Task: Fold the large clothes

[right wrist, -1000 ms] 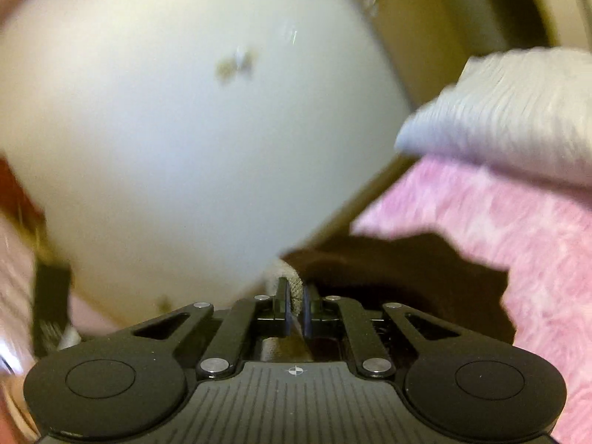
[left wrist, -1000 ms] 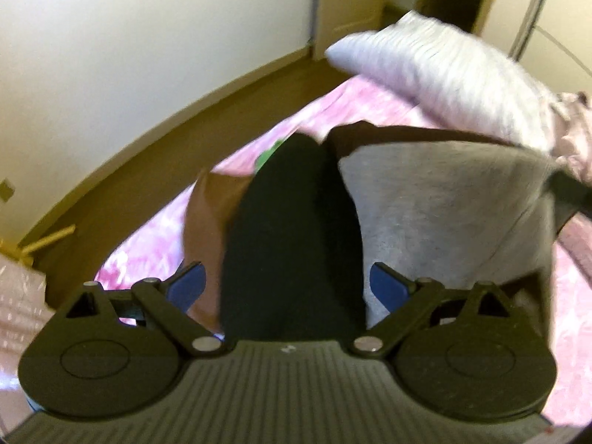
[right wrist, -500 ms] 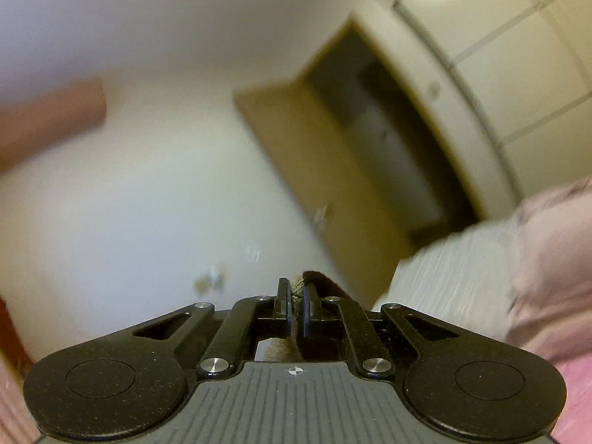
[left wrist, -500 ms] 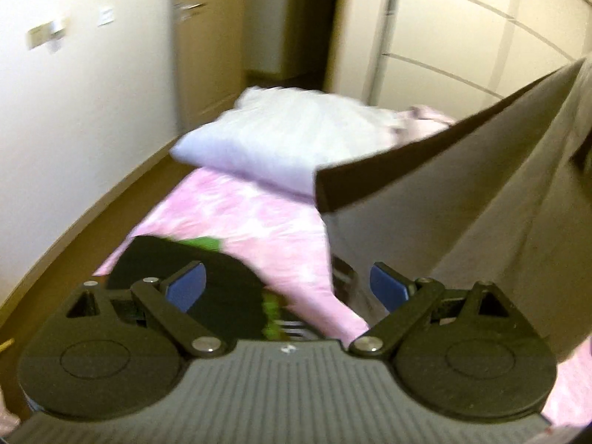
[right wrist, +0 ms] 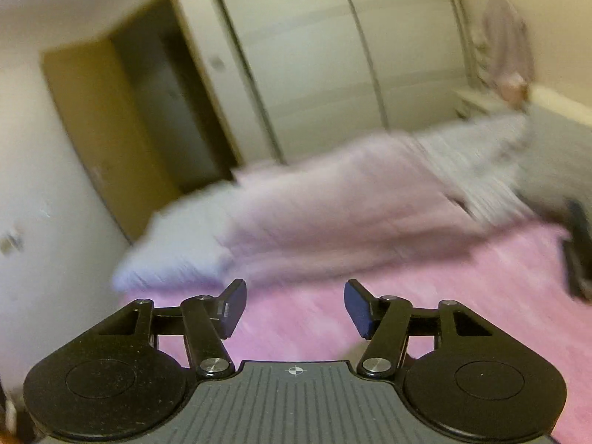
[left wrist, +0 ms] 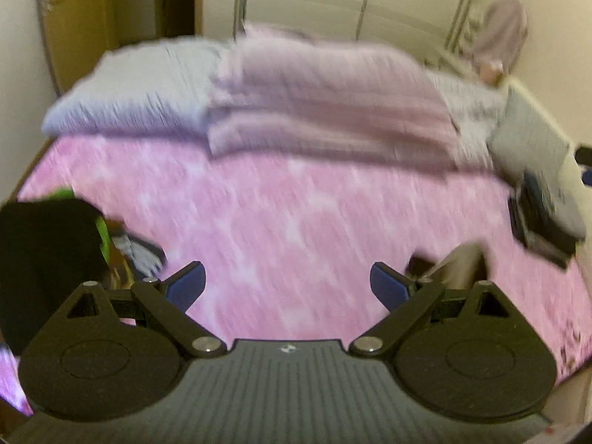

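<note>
In the left wrist view my left gripper (left wrist: 286,277) stands open over the pink bedspread (left wrist: 296,214), with nothing between its blue pads. A tan piece of the brown and grey garment (left wrist: 457,262) lies on the bedspread just beyond its right finger. At the left edge sits a heap of clothes (left wrist: 48,251), black with green and grey bits. My right gripper (right wrist: 294,303) hangs above the bedspread (right wrist: 425,296); its jaws are opening and nothing is between them. Both views are blurred by motion.
A folded lilac duvet (left wrist: 314,111) and a pale pillow (left wrist: 129,92) lie across the far side of the bed. A dark flat object (left wrist: 540,222) sits at the bed's right edge. White wardrobe doors (right wrist: 333,55) and a wooden door (right wrist: 111,129) stand behind.
Both views swung from the wall and raised garment to the bed. The right gripper, shut on the garment's edge before, now has open jaws with no cloth. The garment left the left view's centre.
</note>
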Action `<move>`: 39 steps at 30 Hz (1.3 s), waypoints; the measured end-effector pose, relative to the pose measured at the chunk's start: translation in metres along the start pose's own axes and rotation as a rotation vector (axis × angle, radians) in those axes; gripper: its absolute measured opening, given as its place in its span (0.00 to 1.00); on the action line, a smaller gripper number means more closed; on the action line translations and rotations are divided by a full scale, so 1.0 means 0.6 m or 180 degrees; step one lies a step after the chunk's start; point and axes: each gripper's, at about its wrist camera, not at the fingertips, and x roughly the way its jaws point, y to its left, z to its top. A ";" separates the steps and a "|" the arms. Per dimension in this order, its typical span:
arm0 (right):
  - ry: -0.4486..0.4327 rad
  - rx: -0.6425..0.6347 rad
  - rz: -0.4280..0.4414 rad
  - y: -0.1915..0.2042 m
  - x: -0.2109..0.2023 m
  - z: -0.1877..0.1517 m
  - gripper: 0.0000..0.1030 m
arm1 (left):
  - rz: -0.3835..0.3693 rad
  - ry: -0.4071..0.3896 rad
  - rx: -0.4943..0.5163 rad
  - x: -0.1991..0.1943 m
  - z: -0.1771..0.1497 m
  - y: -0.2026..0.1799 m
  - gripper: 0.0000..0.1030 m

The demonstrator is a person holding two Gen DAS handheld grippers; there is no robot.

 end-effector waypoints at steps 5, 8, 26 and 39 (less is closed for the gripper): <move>0.0495 0.0024 -0.0126 -0.120 -0.062 -0.101 0.55 | 0.0041 0.0382 0.0056 0.023 -0.083 -0.083 0.91; 0.0784 -0.0088 -0.0190 -0.153 -0.081 -0.158 0.55 | 0.0060 0.0543 0.0016 0.033 -0.120 -0.113 0.91; 0.1471 -0.0370 -0.0371 -0.120 -0.052 -0.282 0.55 | -0.0122 0.0895 0.0443 0.054 -0.149 -0.177 0.91; 0.1477 -0.0337 -0.0614 -0.069 -0.034 -0.300 0.55 | -0.0388 0.0940 0.0699 0.075 -0.133 -0.148 0.91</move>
